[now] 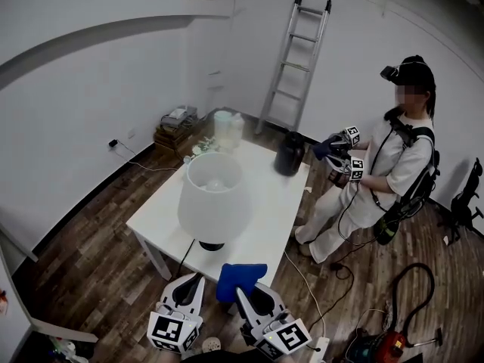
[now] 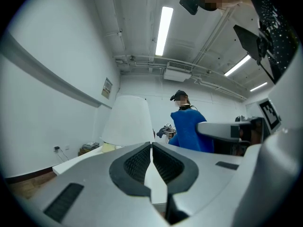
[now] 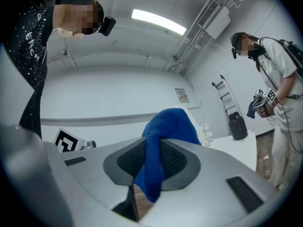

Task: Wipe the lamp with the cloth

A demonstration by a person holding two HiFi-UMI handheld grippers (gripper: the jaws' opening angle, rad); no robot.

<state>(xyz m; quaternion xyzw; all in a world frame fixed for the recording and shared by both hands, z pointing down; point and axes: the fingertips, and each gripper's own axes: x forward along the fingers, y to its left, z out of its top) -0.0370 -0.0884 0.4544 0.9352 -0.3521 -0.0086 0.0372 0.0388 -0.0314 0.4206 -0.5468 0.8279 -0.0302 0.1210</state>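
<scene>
My left gripper (image 1: 189, 284) hung with its jaws pressed together on nothing, just short of the desk (image 1: 265, 229). The lamp (image 1: 214, 199) stood on the near part of that desk, untouched. My right gripper (image 1: 243, 290) pinched the blue cloth (image 1: 240, 274) low beside it. I judged wiping not yet begun; next, the cloth needed lifting onto the lamp.

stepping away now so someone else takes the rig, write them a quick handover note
Left hand-held gripper: shut, empty, held low beside the right one.
Right hand-held gripper: shut on the blue cloth.
Lamp: upright on the white table, near its front edge, just ahead of both grippers; the cloth is not touching it.
Done: cloth is gripped.
Left: bring the cloth to the lamp and wipe it.
</scene>
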